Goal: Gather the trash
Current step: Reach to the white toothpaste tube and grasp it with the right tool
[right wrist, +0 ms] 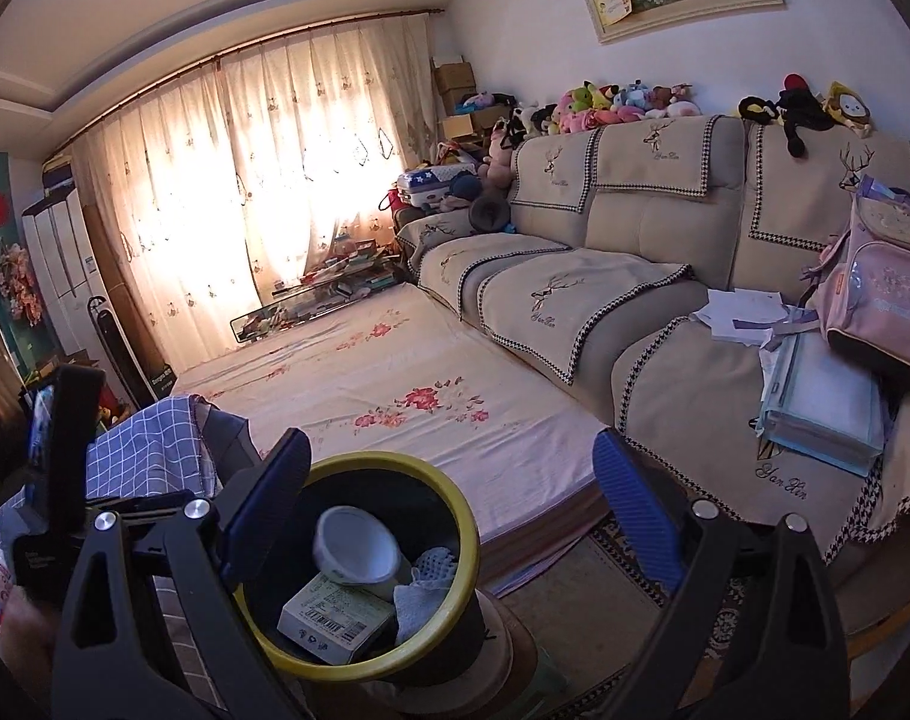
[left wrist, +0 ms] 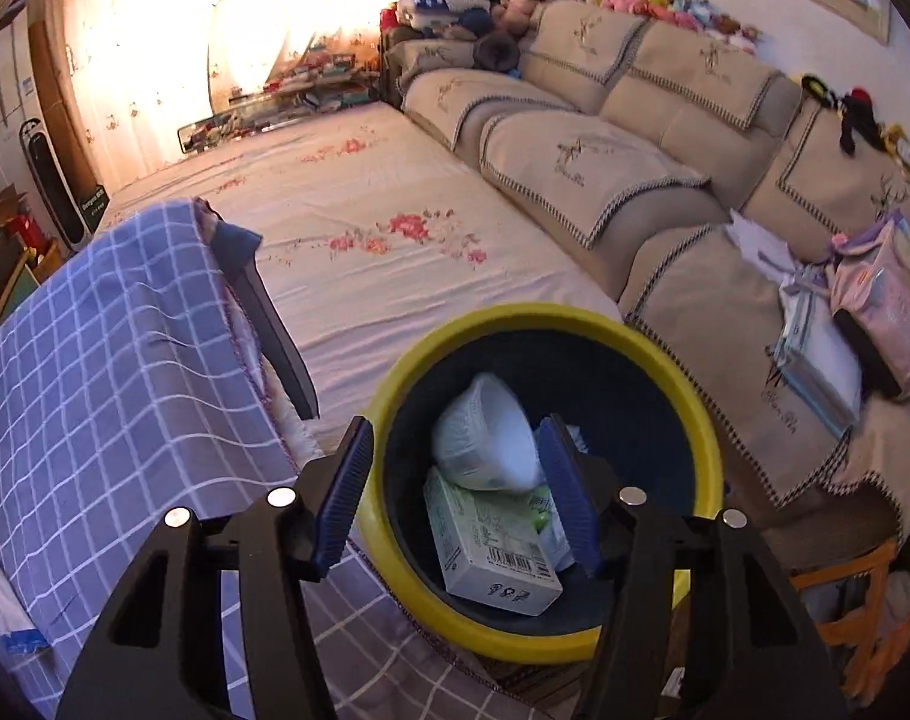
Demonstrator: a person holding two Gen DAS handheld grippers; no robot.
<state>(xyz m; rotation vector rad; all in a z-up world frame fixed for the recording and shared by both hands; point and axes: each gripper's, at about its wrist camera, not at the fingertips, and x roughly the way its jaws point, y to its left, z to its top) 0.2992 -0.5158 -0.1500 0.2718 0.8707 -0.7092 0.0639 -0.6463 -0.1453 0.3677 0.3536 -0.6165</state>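
Observation:
A yellow-rimmed bin (left wrist: pixel 664 354) with a dark inside stands between the checked cloth and the sofa. In it lie a white paper bowl (left wrist: pixel 484 438) on its side and a white-green box with a barcode (left wrist: pixel 490 552). My left gripper (left wrist: pixel 457 492) hangs right over the bin, open, with nothing pressed between its blue pads. In the right wrist view the bin (right wrist: pixel 455 516) sits low and left, holding the bowl (right wrist: pixel 359 546), the box (right wrist: pixel 335 618) and a white foam net (right wrist: pixel 425 588). My right gripper (right wrist: pixel 452 510) is wide open and empty, just behind the bin.
A blue checked cloth (left wrist: pixel 95 360) covers a surface to the left of the bin. A bed with a floral sheet (left wrist: pixel 365 192) lies beyond, and a beige sofa (left wrist: pixel 574 168) runs along the right. On the sofa rest a pink backpack (right wrist: pixel 874 294) and a folder (right wrist: pixel 826 402).

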